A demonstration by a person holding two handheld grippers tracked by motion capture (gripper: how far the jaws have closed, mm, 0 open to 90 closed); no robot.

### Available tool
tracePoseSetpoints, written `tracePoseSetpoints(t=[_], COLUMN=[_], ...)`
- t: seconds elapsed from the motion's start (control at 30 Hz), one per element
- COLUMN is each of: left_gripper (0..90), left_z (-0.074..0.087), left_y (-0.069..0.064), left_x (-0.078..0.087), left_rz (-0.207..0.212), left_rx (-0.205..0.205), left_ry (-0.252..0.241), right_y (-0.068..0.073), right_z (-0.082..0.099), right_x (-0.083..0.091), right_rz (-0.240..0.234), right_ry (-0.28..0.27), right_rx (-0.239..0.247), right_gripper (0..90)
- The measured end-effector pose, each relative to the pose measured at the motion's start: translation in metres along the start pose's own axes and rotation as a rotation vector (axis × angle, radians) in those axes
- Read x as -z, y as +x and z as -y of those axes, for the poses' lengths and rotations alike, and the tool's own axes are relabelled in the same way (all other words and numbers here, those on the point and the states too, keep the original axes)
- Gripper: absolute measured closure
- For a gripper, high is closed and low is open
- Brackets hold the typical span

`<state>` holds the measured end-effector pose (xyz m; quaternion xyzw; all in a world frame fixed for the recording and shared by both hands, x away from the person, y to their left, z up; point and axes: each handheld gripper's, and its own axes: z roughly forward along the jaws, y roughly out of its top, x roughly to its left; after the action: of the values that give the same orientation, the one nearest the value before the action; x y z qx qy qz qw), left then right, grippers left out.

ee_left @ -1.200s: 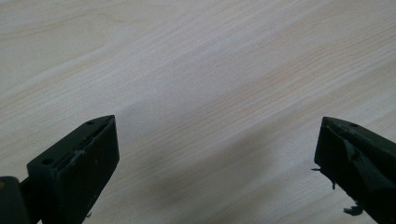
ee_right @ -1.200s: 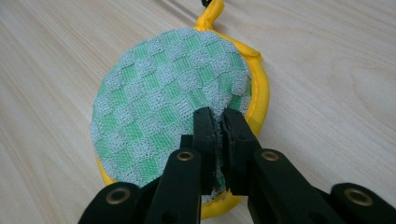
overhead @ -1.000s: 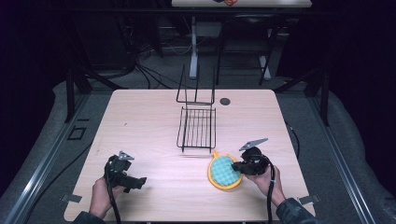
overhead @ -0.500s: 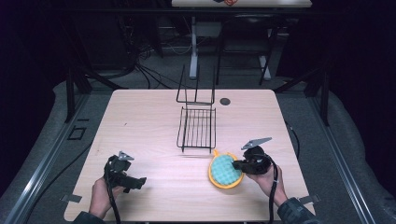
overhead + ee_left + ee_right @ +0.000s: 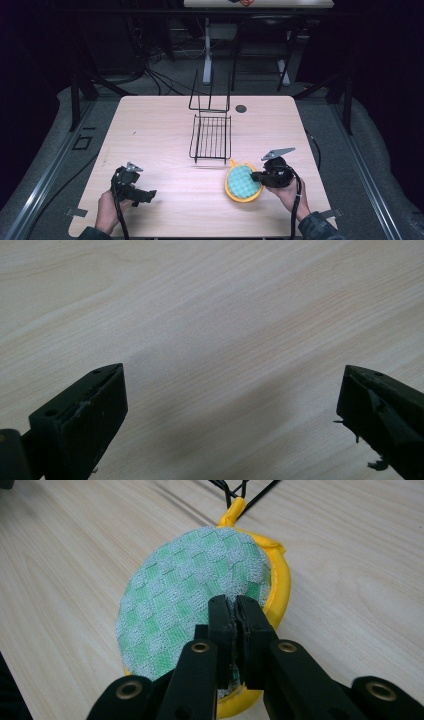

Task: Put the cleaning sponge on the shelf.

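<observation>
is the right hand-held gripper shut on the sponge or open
Shut on it. In the right gripper view the right hand-held gripper has its jaws pinched together on the edge of the round green and yellow sponge.

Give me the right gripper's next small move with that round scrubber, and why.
Probably lift it off the table toward the wire rack. The right gripper is already shut on the scrubber's edge, the rack stands just beyond it, and the left gripper idles open.

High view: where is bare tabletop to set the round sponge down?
Free: the left half of the table, between the wire rack and the left gripper. Crowded: the round sponge, pinched by the right gripper, lies just below the rack.
</observation>
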<state>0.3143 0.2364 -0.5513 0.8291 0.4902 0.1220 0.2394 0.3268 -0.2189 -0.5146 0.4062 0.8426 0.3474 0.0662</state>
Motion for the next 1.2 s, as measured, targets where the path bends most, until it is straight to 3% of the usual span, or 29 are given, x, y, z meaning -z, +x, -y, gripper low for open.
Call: tracePoseSetpoints(t=[0.5,1.2], left_gripper=[0.0,0.0], left_z=[0.000,0.000], left_y=[0.000,0.000], left_x=[0.000,-0.001], left_rz=[0.000,0.001], left_rx=[-0.003,0.008], left_ry=[0.003,0.008], right_y=[0.000,0.006], right_z=[-0.002,-0.019], right_x=[0.013,0.028], right_rz=[0.006,0.018], right_ry=[-0.053,-0.128], right_rx=[-0.013,-0.002], right_gripper=[86.6,86.5])
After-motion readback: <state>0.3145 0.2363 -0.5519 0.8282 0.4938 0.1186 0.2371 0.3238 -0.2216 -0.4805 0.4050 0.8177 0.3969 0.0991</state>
